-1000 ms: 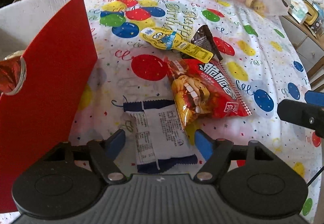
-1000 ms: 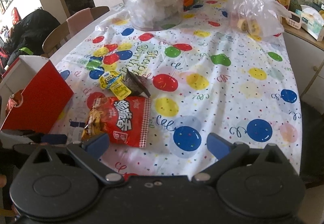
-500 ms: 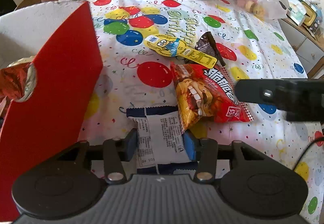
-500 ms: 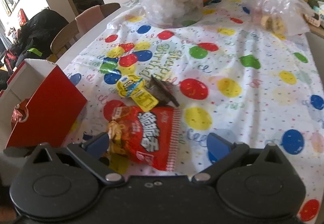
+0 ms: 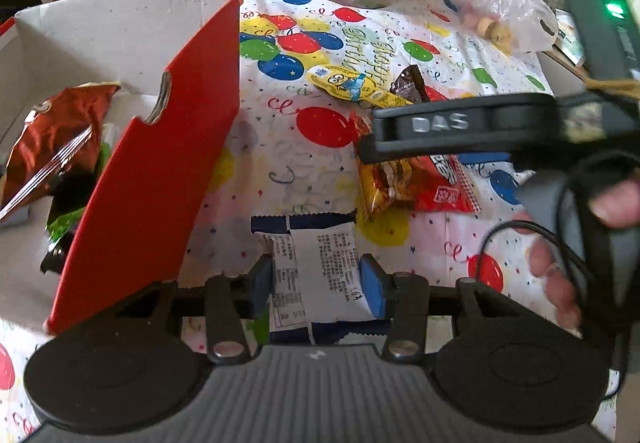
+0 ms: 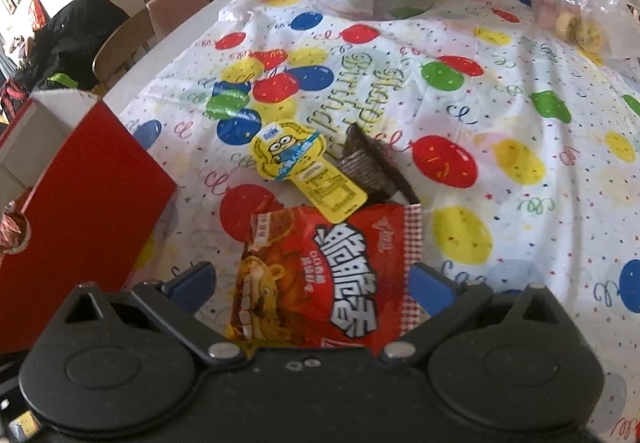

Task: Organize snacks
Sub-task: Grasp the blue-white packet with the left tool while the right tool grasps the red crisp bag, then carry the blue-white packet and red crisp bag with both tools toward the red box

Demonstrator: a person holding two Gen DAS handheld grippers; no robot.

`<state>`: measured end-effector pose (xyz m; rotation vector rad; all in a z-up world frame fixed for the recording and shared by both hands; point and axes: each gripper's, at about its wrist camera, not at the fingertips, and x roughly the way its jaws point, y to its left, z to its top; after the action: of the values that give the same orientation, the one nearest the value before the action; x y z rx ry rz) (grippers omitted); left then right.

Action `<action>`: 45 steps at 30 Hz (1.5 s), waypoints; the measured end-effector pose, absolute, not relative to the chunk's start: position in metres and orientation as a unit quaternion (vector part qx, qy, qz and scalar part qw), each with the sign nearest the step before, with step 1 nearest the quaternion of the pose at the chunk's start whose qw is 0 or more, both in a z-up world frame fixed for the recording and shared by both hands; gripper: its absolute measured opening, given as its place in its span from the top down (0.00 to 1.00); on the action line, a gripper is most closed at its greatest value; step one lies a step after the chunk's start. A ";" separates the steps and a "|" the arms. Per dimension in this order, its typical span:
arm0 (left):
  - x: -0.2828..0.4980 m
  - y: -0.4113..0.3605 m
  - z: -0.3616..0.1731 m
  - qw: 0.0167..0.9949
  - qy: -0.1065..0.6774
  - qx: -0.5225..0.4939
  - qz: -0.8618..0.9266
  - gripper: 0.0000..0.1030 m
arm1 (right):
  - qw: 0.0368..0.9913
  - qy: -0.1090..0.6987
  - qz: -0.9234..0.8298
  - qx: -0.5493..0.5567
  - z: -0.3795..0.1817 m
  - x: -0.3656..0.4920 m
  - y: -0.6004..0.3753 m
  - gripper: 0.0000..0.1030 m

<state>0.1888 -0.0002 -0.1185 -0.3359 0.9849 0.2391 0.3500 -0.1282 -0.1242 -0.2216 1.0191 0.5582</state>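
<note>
Left wrist view: the left tool [image 5: 316,283] is closed onto the white packet [image 5: 320,263], its blue pads pressing the packet's two long edges near the lower half. The packet seems to be lifted slightly off the counter [image 5: 280,147], though I cannot tell for sure. The red box [image 5: 160,147] stands just beside it on the left, already holding a brown foil bag [image 5: 52,139] and something green. The grip is on a soft, slippery wrapper by its sides only, so the packet could buckle or slide out on the way over. The box's tall red wall is close, and the packet's free end could catch on that rim and be dragged from the pads. The right tool's arm crosses the view just above the red snack bag [image 5: 440,187], so the two tools could knock together if both move toward the box at once.

Right wrist view: the right tool [image 6: 312,283] is wide open, holding nothing, its fingers straddling the red snack bag [image 6: 332,279] that lies flat on the counter. The yellow packet [image 6: 304,163] overlaps the bag's top edge, with a dark wrapper [image 6: 368,167] touching it. Closing here could crumple the puffy bag without gripping it, or lifting it could flip the yellow packet off and shift the dark wrapper.
</note>
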 end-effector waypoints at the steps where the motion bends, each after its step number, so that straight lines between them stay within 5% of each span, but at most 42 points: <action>1: 0.187 0.000 -0.118 0.861 0.469 -0.160 0.115 0.56 | 0.832 0.479 0.259 -0.110 -0.126 0.350 -0.126 0.00; 13: 0.177 0.006 -0.115 0.860 0.466 -0.173 0.117 0.56 | 0.840 0.475 0.215 -0.151 -0.143 0.351 -0.118 0.00; 22: 0.173 0.006 -0.112 0.863 0.462 -0.172 0.112 0.56 | 0.844 0.465 0.219 -0.153 -0.136 0.339 -0.125 0.26; 45: 0.143 -0.004 -0.046 0.890 0.424 -0.164 0.041 0.56 | 0.866 0.435 0.219 -0.113 -0.043 0.258 -0.173 0.27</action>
<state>0.1434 -0.0045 -0.0462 -0.3401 0.8805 0.0843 0.2581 -0.1733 -0.0430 -0.2375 0.9120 0.4581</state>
